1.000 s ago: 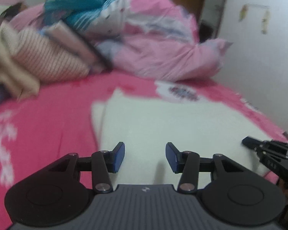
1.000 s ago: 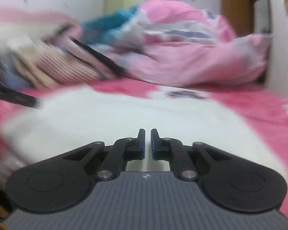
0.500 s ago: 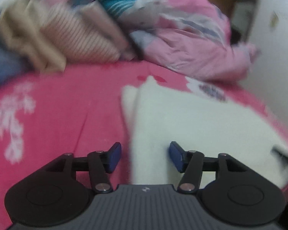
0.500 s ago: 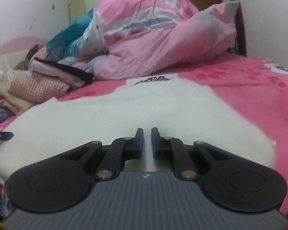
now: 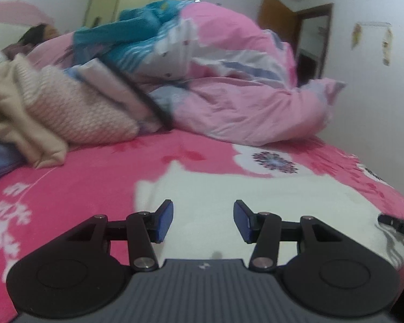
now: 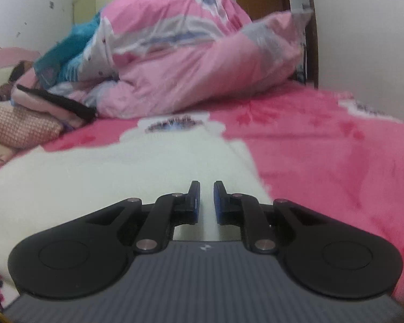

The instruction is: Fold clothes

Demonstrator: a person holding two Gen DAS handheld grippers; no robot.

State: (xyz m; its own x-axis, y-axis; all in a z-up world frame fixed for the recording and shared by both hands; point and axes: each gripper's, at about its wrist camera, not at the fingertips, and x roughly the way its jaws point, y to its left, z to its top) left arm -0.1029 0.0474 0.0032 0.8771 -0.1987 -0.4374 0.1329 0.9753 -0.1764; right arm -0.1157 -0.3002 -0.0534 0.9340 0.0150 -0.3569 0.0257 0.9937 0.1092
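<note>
The cream fleece garment (image 5: 256,204) is lying part-folded on the near pink floral bed (image 5: 67,188), the left hand-held gripper (image 5: 203,219) closing on nothing, the right hand-held gripper (image 6: 204,202) nearly pressed together, empty, while far unfolded clothes (image 5: 54,107) are waiting.

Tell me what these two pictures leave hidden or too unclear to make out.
- Near edge of the cream fleece garment: both wrist views, hidden behind the gripper bodies.
- Right gripper: in the left wrist view only a black tip shows, cut off by the right edge.
- Beige and pink knit clothes pile: blurred, separate pieces unclear.
- Doorway: too dark to see through.
</note>
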